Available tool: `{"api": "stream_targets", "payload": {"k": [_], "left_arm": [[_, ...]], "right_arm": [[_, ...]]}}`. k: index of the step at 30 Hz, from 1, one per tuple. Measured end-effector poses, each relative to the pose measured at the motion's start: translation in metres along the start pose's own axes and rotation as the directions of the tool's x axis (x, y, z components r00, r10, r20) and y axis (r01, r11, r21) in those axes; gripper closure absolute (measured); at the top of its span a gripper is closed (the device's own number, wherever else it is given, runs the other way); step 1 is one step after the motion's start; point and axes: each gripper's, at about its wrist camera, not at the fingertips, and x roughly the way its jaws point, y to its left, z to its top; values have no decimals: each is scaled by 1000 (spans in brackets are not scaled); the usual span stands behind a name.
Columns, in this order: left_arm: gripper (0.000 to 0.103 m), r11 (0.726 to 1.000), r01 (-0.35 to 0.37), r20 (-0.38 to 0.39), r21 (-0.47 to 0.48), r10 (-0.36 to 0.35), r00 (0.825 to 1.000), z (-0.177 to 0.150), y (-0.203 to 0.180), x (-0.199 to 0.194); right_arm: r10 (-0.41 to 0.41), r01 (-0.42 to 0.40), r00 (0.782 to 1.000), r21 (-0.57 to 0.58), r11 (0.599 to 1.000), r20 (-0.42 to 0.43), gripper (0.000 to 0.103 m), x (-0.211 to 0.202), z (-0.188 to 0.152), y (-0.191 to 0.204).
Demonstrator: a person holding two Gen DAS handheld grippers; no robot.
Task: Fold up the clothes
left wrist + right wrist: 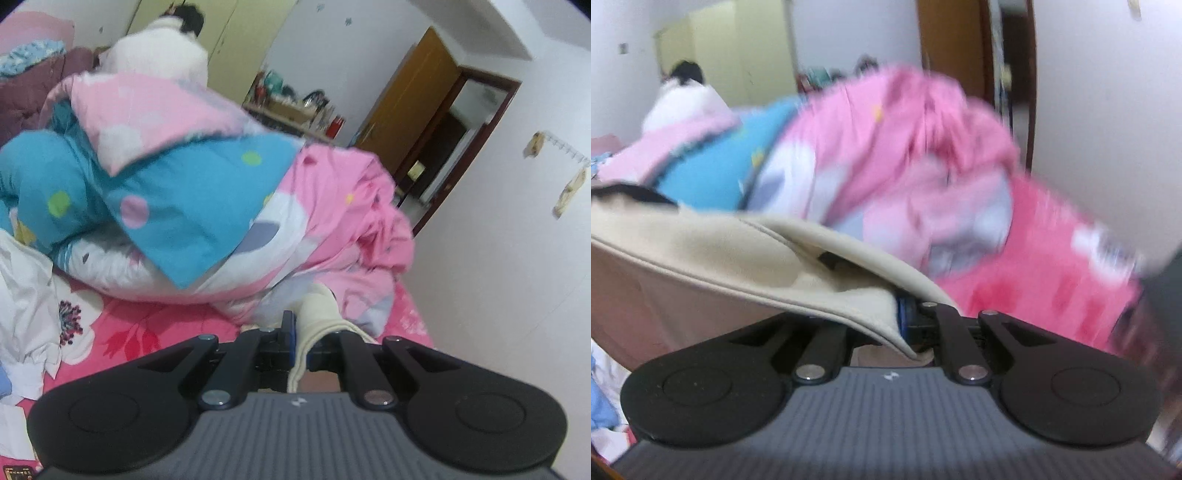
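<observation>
Both claws pinched on one cream cloth, held up over the bed.

Left gripper [291, 328] squeezed shut on a thin bit of the cream cloth [321, 306], right at the tips, with the cloth bunched just past them toward the pink quilt [332, 192]. Right gripper [908, 317] closed tight on an edge of the same cream cloth [701, 243], by the look of it. From the right claw, spread long and wide off to the left side, so probably stretched from one claw to the other. Next, likely: pull the two corners apart, then lay flat on the pink sheet [147, 332]. Blurry on the right, so hard to tell more.
</observation>
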Motion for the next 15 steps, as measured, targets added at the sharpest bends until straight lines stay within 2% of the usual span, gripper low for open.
{"api": "stream_targets", "payload": {"k": [4, 7, 15], "left_arm": [[98, 999, 45, 64, 8, -45, 997, 7, -19, -43], [97, 997, 77, 116, 25, -80, 990, 6, -36, -78], [97, 989, 130, 243, 70, -143, 959, -12, -67, -183]], "right_arm": [[-30, 47, 989, -121, 992, 143, 99, -54, 52, -14], [-16, 57, 974, -174, 983, 227, 99, -95, 84, -27], [53, 102, 908, -342, 934, 416, 99, -224, 123, -47]]}}
